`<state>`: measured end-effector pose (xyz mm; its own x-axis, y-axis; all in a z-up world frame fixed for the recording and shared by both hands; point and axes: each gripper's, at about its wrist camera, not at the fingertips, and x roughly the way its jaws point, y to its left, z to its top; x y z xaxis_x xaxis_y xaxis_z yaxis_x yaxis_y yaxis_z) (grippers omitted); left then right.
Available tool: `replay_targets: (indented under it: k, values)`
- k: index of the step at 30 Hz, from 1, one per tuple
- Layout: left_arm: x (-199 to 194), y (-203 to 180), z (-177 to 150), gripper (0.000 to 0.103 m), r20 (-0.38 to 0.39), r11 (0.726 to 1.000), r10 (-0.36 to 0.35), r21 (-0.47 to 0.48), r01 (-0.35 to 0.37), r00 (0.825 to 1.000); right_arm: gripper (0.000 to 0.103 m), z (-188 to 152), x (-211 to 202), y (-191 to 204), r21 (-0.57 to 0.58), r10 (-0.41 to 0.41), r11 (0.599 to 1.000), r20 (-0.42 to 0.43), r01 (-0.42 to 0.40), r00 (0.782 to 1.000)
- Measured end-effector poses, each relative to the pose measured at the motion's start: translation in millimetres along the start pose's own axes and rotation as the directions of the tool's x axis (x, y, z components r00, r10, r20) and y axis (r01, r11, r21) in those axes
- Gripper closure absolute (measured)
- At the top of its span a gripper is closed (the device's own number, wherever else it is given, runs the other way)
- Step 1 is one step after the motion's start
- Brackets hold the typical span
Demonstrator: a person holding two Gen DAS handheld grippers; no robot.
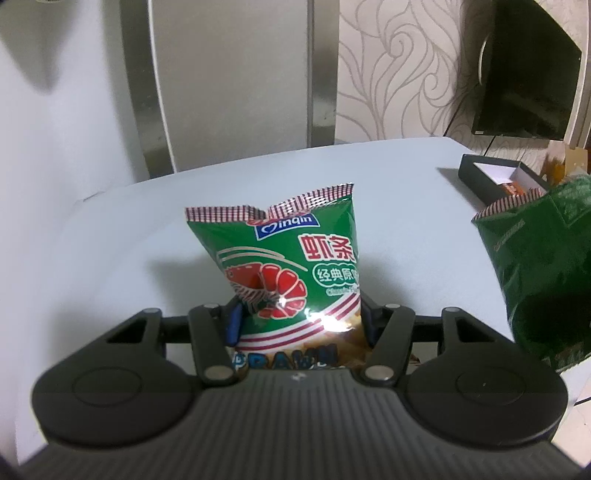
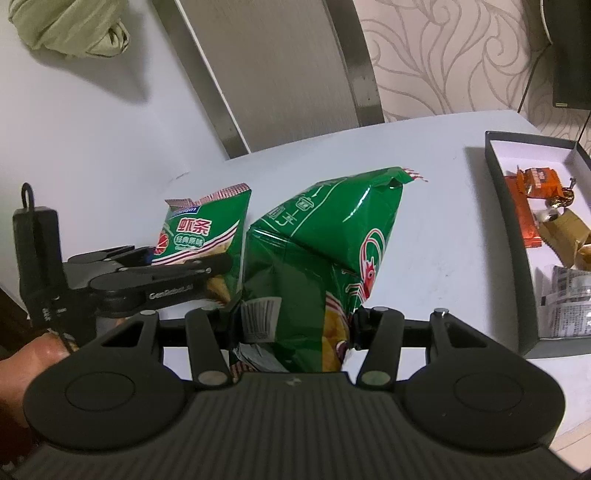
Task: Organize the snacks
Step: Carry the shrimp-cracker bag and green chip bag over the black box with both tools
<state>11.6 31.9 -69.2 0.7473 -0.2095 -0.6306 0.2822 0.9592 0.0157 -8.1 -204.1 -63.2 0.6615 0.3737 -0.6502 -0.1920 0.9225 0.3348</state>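
Note:
My left gripper [image 1: 301,323] is shut on a small green prawn-cracker bag [image 1: 284,258] that stands upright above the white table [image 1: 129,258], its printed front toward the camera. In the right wrist view my right gripper [image 2: 295,321] is shut on the lower part of a larger green snack bag [image 2: 325,243], crumpled and leaning. The left gripper [image 2: 177,266] shows there at the left, side on, holding the small bag [image 2: 207,229] just left of the large one. The large bag [image 1: 543,266] also appears at the right edge of the left wrist view.
A black open box [image 2: 496,206] with orange and brown snack packets stands at the table's right side. A chair back [image 2: 277,74] rises behind the far edge. A green cloth bundle [image 2: 70,26] hangs at top left. A hand [image 2: 26,365] holds the left gripper.

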Motion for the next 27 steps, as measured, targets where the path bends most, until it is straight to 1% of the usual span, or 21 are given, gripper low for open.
replay_targets:
  k: [1,3,6,9,12,19,27]
  values:
    - [1,-1,1,0.043,0.004,1.000,-0.004,-0.002,0.004,1.000,0.046,0,-1,-1,0.000,-0.003,1.000,-0.001,0.003,1.000]
    - [6,-4,2,0.043,-0.012,1.000,-0.006,0.005,0.006,1.000,0.046,1,-2,-4,-0.002,-0.011,1.000,-0.010,0.011,1.000]
    - [10,-10,7,0.043,-0.016,1.000,0.002,0.030,-0.001,1.000,0.046,3,-7,-7,0.005,-0.003,1.000,0.005,0.003,1.000]
    - [10,-18,15,0.043,0.003,0.999,-0.023,0.027,0.023,1.000,0.046,3,-13,-14,0.014,-0.006,1.000,0.015,0.006,1.000]
    - [13,-33,21,0.043,0.008,0.997,-0.041,0.059,0.041,0.999,0.046,6,-19,-25,0.038,-0.017,0.999,0.025,0.016,1.000]
    - [21,-61,39,0.043,0.020,0.993,-0.092,0.077,0.091,0.996,0.046,11,-38,-47,0.071,-0.041,0.997,0.062,0.036,0.997]
    - [32,-94,64,0.043,0.045,0.985,-0.148,0.092,0.143,0.988,0.046,11,-59,-82,0.126,-0.105,0.988,0.103,0.092,0.989]
